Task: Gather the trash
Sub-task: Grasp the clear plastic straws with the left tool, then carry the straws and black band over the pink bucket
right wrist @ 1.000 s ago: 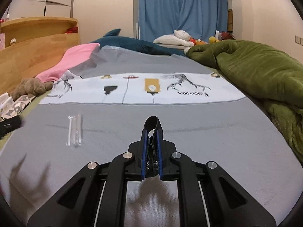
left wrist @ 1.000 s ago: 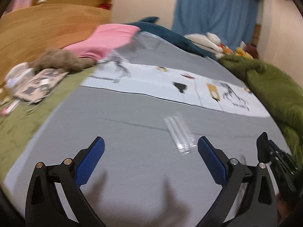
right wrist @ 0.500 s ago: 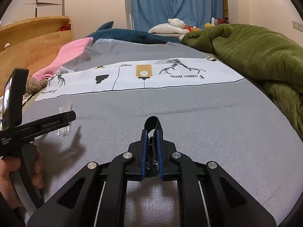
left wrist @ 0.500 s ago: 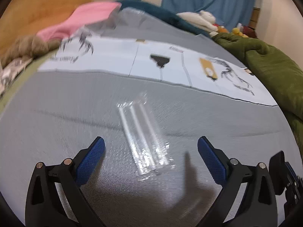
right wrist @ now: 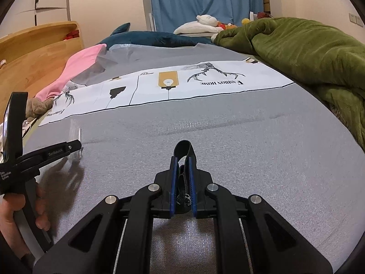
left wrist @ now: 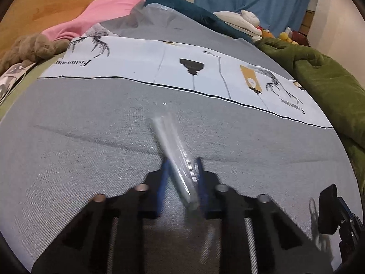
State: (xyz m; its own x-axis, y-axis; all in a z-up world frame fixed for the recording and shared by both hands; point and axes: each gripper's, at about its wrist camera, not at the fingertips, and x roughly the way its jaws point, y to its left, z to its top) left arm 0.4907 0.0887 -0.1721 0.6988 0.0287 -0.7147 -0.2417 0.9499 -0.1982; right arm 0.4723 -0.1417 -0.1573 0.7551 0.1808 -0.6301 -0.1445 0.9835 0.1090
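Note:
A clear plastic wrapper [left wrist: 175, 155] lies on the grey bedsheet [left wrist: 79, 159]. My left gripper [left wrist: 181, 169] has its blue-padded jaws closed around the wrapper's near end; the frame is blurred. From the right wrist view the left gripper [right wrist: 75, 148] sits at the left, with the wrapper [right wrist: 75, 134] standing up from its tip. My right gripper [right wrist: 181, 166] is shut on a black strap loop [right wrist: 183, 150], held just above the sheet.
A white printed band [right wrist: 182, 86] crosses the sheet. A green blanket [right wrist: 308, 52] is heaped on the right. A pink cloth [left wrist: 102, 16], a brown plush toy [left wrist: 29, 50] and a wooden headboard [right wrist: 34, 50] lie at the left. A blue plush shark [right wrist: 148, 38] lies at the far end.
My left gripper moved forward over the clear wrapper and closed its jaws on it. The right gripper stayed shut on the strap and shifted only slightly.

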